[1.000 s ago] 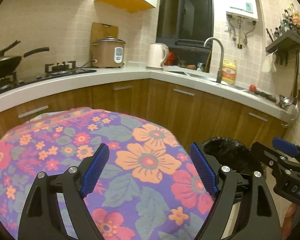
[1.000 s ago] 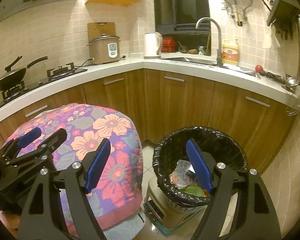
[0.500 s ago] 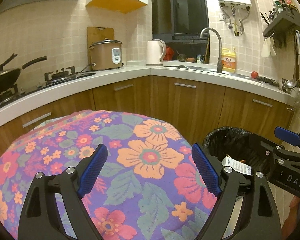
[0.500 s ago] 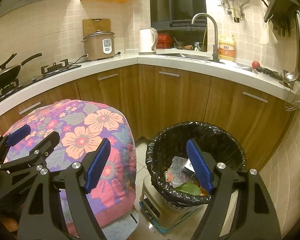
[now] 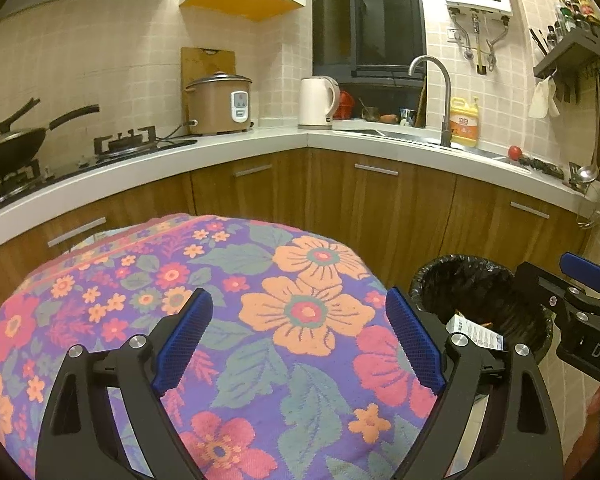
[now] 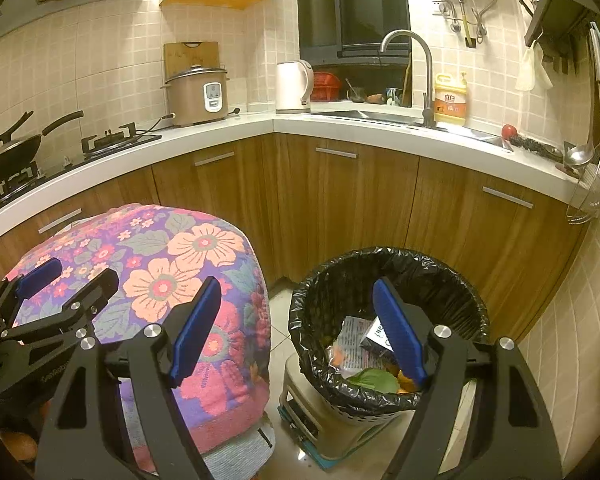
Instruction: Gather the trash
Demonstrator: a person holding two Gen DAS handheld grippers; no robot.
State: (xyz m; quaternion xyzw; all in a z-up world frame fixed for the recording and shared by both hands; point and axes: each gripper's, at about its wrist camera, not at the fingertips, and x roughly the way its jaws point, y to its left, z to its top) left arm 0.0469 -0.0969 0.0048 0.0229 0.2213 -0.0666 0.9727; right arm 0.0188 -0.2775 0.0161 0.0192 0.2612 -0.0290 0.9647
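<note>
- The left hand-held gripper [image 5: 298, 342] is at the bottom middle of the left wrist view. Its two blue pads are far apart and there is nothing between them.
- Under it is a round thing covered by a flowered cloth [image 5: 236, 312]. No trash shows on the cloth.
- The right hand-held gripper [image 6: 296, 326] is at the bottom middle of the right wrist view. It is wide open too, and it holds nothing.
- The trash bin [image 6: 388, 264] sits in the lower right of that view, on the floor next to the covered thing. It has a black bag in it, and it stands on a low stool.
- Trash is already inside the bin: a printed paper [image 6: 354, 344], a small box [image 6: 376, 334], a green leaf [image 6: 374, 380] and some orange bits.
- In the left wrist view the bin is at the right edge, with a white wrapper [image 5: 476, 332] showing at its near rim.
- I think the dropping-in step is done for now, since both grippers are empty and one is right above the bin.
- The next move is likely to find more trash. None shows outside the bin here, so the person may need to turn and look around.
- The bench [image 6: 228, 130] along the wall in the upper half holds a rice cooker [image 6: 198, 94] and a kettle [image 6: 292, 86], and those are not trash.
</note>
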